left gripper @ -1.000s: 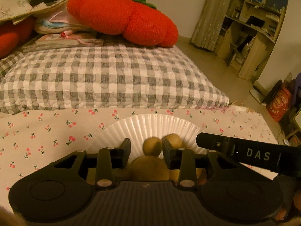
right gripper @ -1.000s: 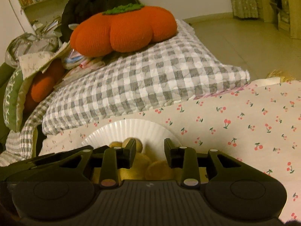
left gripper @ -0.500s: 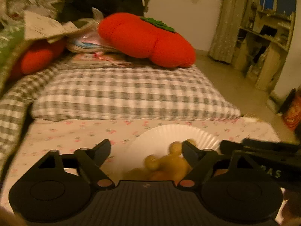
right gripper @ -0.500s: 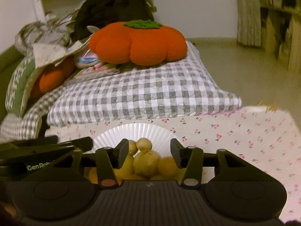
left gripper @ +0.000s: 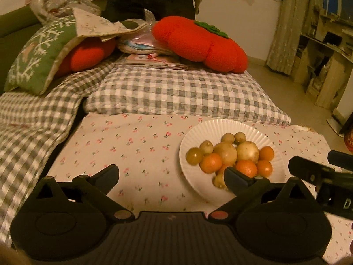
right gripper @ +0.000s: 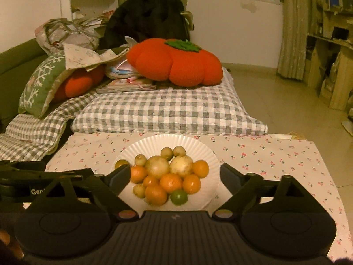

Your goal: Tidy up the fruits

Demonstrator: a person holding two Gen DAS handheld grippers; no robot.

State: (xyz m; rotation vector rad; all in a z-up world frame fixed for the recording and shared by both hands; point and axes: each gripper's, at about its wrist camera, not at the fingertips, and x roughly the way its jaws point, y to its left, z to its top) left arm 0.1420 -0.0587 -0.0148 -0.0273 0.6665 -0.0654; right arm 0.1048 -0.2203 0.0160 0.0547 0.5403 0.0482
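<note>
Currently both claws are spread wide, jaws opening, nothing between the pads of either.

Left gripper (left gripper: pixel 171 174): fingers splayed across the lower half of the left wrist view, bare cherry-print cloth (left gripper: pixel 132 145) showing in the gap. Its right-hand fingertip overlaps the near rim of the plate in frame, but grips nothing.

Right gripper (right gripper: pixel 174 174): fingers frame the plate from the lower centre of the right wrist view. Fruit shows in the gap beyond the tips; pads are clear of it.

White fluted paper plate (right gripper: pixel 167 142) sits on the cherry-print cloth, centre of the right wrist view, right of centre in the left wrist view (left gripper: pixel 222 125). Fruit is piled on it in one touching cluster:
- two large pale round fruits (right gripper: pixel 157 167) side by side at the middle
- several oranges (right gripper: pixel 171 182) around the front and sides
- small yellowish-brown round fruits (right gripper: pixel 166 153) at the back and left edge
- one green lime-like fruit (right gripper: pixel 178 197) at the front, seen only in the right wrist view

Each view catches part of the other gripper's body: lower right edge of the left wrist view, lower left edge of the right wrist view.

Behind the cloth: grey gingham pillow (right gripper: pixel 167 114), with a red-orange persimmon-shaped cushion (right gripper: pixel 174 63) on top. Green snowflake-pattern cushion (right gripper: pixel 42 81) at upper left. Shelving (right gripper: pixel 331 61) along the right edge.
</note>
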